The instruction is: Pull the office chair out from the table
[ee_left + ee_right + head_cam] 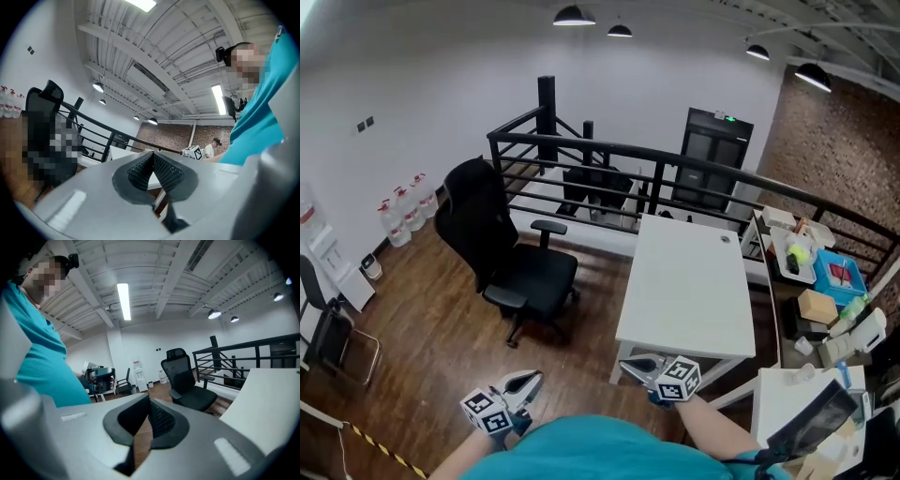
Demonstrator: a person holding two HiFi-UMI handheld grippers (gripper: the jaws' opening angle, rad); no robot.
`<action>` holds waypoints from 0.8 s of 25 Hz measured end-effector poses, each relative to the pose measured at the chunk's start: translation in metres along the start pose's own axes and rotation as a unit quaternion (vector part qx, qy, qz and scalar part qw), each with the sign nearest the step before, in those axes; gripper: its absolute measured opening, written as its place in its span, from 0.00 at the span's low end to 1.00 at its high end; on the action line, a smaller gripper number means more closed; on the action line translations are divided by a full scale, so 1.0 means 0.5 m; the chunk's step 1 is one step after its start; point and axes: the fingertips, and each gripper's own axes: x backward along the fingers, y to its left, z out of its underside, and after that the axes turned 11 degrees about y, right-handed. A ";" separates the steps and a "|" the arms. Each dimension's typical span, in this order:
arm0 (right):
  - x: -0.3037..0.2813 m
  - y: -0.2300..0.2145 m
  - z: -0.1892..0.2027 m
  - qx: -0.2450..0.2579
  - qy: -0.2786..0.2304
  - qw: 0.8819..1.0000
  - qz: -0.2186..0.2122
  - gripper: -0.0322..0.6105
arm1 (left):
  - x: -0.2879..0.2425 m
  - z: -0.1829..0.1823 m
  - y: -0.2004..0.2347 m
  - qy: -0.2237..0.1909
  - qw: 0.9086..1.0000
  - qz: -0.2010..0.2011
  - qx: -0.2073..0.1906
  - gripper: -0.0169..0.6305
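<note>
Wooden floor (431, 347) is showing the office chair (511, 258) sitting clear of the table (689, 281), tray (787, 273) is holding a yellow ball (798, 253), left gripper (526, 382) and right gripper (633, 367) are both hovering with jaws pressed together, empty.

Black office chair (514, 255), high back with headrest, armrests, wheeled base, stands upright on the wood floor (431, 356). It is well apart from the white rectangular table (684, 291), on its left, seat facing it.
</note>
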 end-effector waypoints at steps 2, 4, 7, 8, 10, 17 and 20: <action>0.004 0.049 -0.014 0.009 0.001 1.000 0.007 0.05 | 0.040 -0.010 -0.021 -0.004 1.000 0.005 -0.006 0.06; 0.010 0.102 -0.028 0.015 0.002 1.000 0.019 0.05 | 0.087 -0.018 -0.045 -0.008 1.000 0.013 -0.012 0.06; -0.005 0.197 -0.057 0.010 -0.004 0.999 0.039 0.05 | 0.175 -0.024 -0.071 -0.009 0.999 0.031 -0.011 0.06; -0.014 0.235 -0.061 0.007 -0.006 0.999 0.044 0.05 | 0.207 -0.020 -0.086 -0.006 0.999 0.038 -0.010 0.06; -0.028 0.318 -0.054 -0.002 -0.009 0.999 0.050 0.05 | 0.271 0.001 -0.134 0.008 0.998 0.056 -0.010 0.06; -0.086 0.592 -0.052 -0.002 0.012 0.999 0.048 0.05 | 0.494 0.007 -0.243 0.037 0.996 0.073 -0.036 0.06; -0.069 0.675 -0.069 0.008 0.014 0.998 0.057 0.05 | 0.549 0.003 -0.262 0.022 0.997 0.071 -0.016 0.06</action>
